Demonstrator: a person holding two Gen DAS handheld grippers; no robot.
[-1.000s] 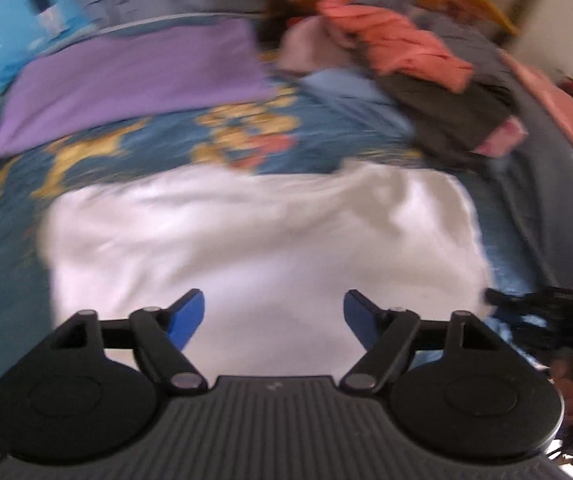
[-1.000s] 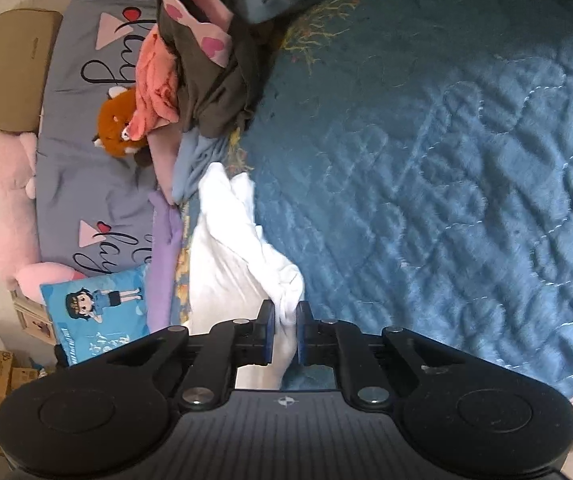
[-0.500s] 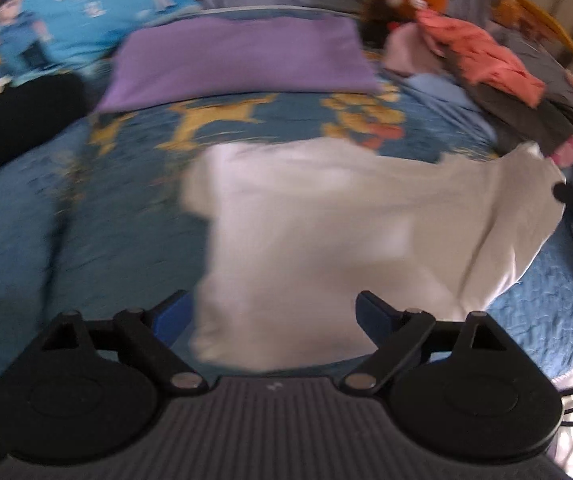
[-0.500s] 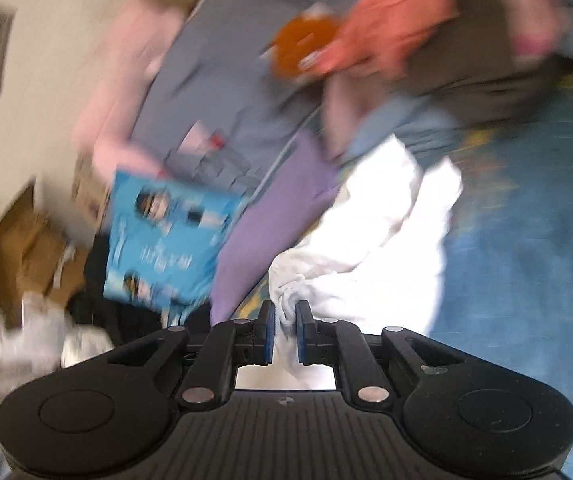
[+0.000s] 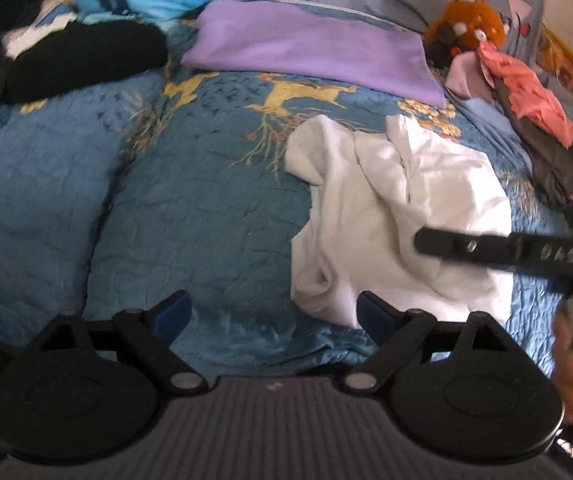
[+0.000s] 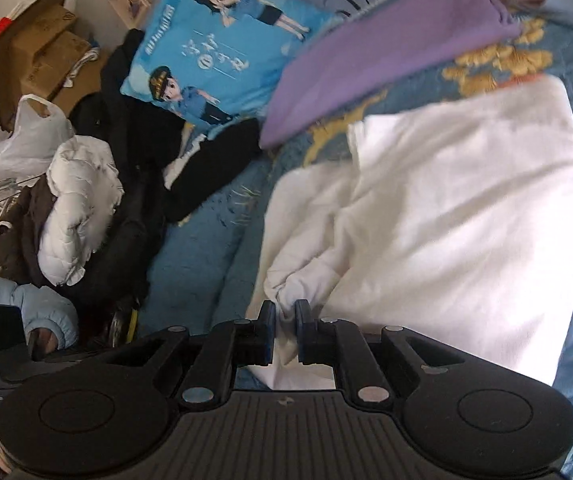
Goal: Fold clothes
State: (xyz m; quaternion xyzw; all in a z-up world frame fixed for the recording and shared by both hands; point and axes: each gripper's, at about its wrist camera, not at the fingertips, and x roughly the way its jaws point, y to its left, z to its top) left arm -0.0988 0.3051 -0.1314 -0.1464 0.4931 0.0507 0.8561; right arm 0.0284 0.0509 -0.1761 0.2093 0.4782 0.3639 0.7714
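While the right gripper [image 6: 285, 332] is clamped on a bunched corner of the white garment [image 5: 398, 216], the left gripper [image 5: 272, 312] hangs with its blue fingers spread wide and nothing between them, over bare blue quilt [image 5: 190, 220] just left of the cloth's near edge. The garment lies on the right half of the bed, partly doubled over itself, with a loose flap at its far end and a rumpled near-left corner. In the left wrist view the right tool reaches in from the right across the cloth's near part.

The step in hand appears to be carrying the held corner across to make a fold. To do it well, the right gripper should carry the corner low and level, so the upper layer rolls over flat rather than dragging the lower one with it. The empty left gripper would best pin or take the near-left corner, so both ends of the edge travel together and the fold line runs straight. The wad between the right fingers is thick; releasing it only once it lies flat avoids a lump.

A purple folded cloth [image 5: 310, 48] lies farther off, and a pile of unfolded clothes [image 5: 546, 136] sits at the far right, well clear of the fold.
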